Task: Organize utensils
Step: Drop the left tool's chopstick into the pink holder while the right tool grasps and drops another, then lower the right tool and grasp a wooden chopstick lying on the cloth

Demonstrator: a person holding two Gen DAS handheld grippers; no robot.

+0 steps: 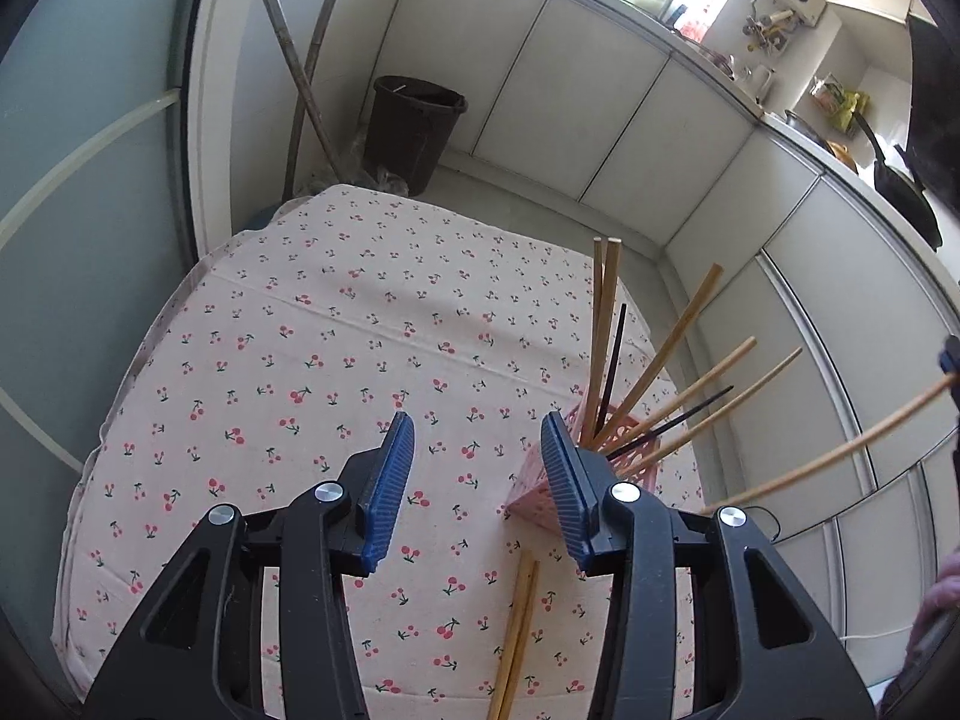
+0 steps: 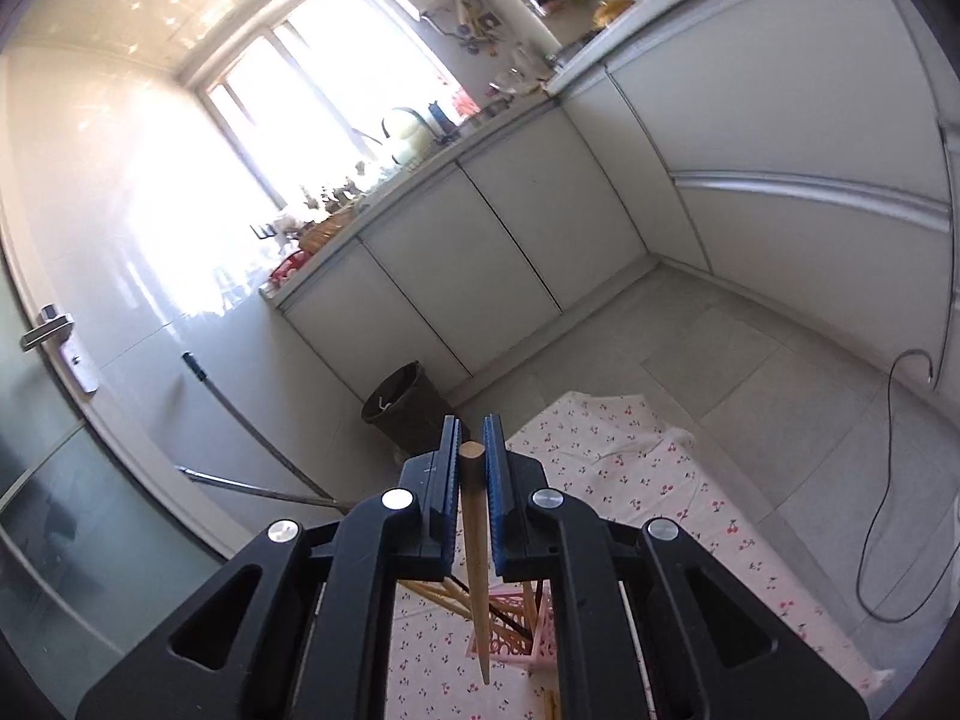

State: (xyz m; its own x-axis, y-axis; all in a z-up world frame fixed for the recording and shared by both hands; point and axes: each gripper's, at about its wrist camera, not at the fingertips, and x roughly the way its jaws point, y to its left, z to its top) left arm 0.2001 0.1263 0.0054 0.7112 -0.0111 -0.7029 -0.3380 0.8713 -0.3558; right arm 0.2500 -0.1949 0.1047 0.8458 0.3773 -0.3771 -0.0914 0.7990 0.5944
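A pink slotted holder point(image 1: 624, 450) stands on the cherry-print tablecloth point(image 1: 336, 324), with several wooden and two dark chopsticks point(image 1: 606, 330) leaning out of it. My left gripper point(image 1: 477, 450) hangs open just left of the holder, nothing between its blue pads. Two wooden chopsticks point(image 1: 517, 630) lie on the cloth below it. In the right wrist view my right gripper point(image 2: 473, 438) is shut on a single wooden chopstick point(image 2: 477, 552), whose tip points down beside the pink holder point(image 2: 516, 630). That held chopstick point(image 1: 840, 450) also reaches in from the right edge of the left wrist view.
A dark bucket point(image 1: 414, 132) stands on the floor beyond the table, with poles point(image 1: 294, 66) leaning by the wall. White cabinets point(image 1: 600, 102) and a cluttered counter run along the back and right. A black cable point(image 2: 888, 480) trails over the floor tiles.
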